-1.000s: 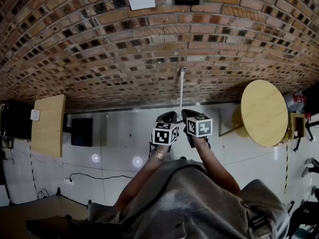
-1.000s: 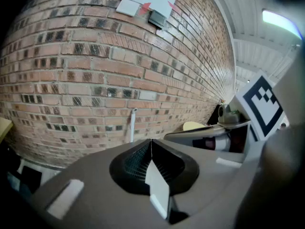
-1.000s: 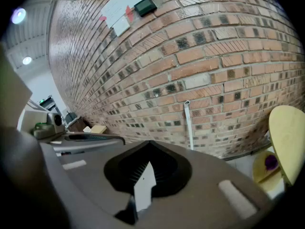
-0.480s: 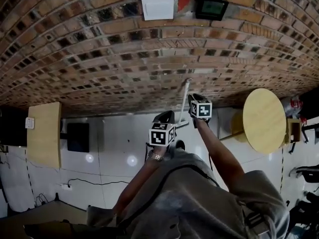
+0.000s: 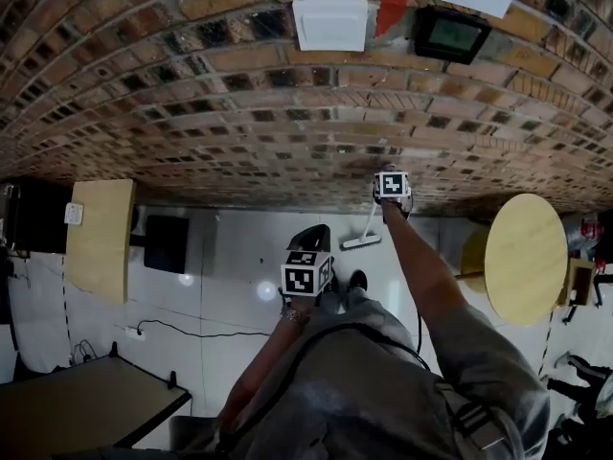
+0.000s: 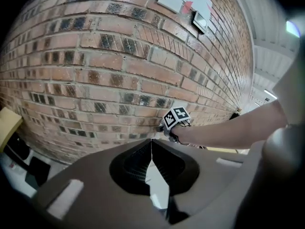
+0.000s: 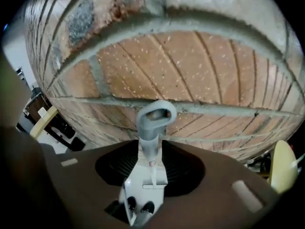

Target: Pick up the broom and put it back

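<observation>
Right tongs [image 5: 393,188] are out at the brick wall [image 5: 239,113]. A second ago both pairs sat close together in front of me with the shaft between them; since then the right arm has reached forward and down, and the left tongs [image 5: 310,236] have dropped back toward my body.

The broom [image 5: 364,241] stands against the wall: head on the white floor [image 5: 239,247] at the wall's foot, shaft rising to the right tongs. In the right gripper view the grey loop at the top of the handle [image 7: 153,120] sits between the jaws, close to the brick. Whether it actually touches the mortar I can't quite say, since the lens distorts too much.

The jaws of the right tongs [image 7: 151,144] are opening, with a gap showing either side of the handle, so I read the grip as released.

Left tongs [image 6: 151,142] are clenched tip to tip, nothing between them.

My reading is that the broom is back at its place and the put-back is all but done. What remains is to draw the right tongs clear without nudging the handle, which could slide along the wall.
</observation>
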{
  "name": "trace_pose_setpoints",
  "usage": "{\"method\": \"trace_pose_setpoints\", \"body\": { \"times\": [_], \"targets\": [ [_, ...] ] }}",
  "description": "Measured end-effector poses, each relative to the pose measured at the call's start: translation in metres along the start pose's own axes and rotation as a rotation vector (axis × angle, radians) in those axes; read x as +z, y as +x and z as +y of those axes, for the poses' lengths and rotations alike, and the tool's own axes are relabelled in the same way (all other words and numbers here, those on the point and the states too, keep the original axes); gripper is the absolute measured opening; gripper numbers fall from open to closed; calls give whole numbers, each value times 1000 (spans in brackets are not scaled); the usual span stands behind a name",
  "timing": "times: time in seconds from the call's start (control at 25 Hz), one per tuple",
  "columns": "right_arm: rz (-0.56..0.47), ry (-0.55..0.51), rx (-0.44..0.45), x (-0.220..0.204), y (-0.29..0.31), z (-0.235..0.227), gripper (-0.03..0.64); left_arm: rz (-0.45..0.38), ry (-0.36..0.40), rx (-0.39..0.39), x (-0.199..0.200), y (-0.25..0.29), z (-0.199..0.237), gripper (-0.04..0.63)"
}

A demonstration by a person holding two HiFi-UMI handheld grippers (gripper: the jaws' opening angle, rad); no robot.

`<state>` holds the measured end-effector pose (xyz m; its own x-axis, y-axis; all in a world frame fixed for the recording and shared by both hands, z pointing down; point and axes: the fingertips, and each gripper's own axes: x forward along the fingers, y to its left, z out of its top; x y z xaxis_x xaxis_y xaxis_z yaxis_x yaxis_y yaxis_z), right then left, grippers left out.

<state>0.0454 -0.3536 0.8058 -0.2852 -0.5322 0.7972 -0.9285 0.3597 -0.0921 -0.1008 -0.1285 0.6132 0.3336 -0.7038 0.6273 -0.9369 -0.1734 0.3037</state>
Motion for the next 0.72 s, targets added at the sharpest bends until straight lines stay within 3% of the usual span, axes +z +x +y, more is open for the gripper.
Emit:
{"method": "trace_pose_setpoints", "body": {
  "times": [0.16, 0.28, 0.36, 0.56, 0.72],
  "targets": [
    [86, 26, -17, -13, 5, -6, 100, 11, -13, 28, -2, 4, 8, -34],
    [29, -11, 21, -7, 2, -3, 98, 12, -16, 27, -1, 10, 7, -34],
    [47, -19, 41, -22, -7, -1, 98, 7, -9, 20, 4, 16, 2, -34],
    [36, 6, 50, -64, -76, 7, 98, -13, 35, 1, 22, 33, -12, -32],
    [-22, -12, 62, -61, -144, 22, 98, -37, 66, -28, 40, 48, -28, -32]
  ]
}}
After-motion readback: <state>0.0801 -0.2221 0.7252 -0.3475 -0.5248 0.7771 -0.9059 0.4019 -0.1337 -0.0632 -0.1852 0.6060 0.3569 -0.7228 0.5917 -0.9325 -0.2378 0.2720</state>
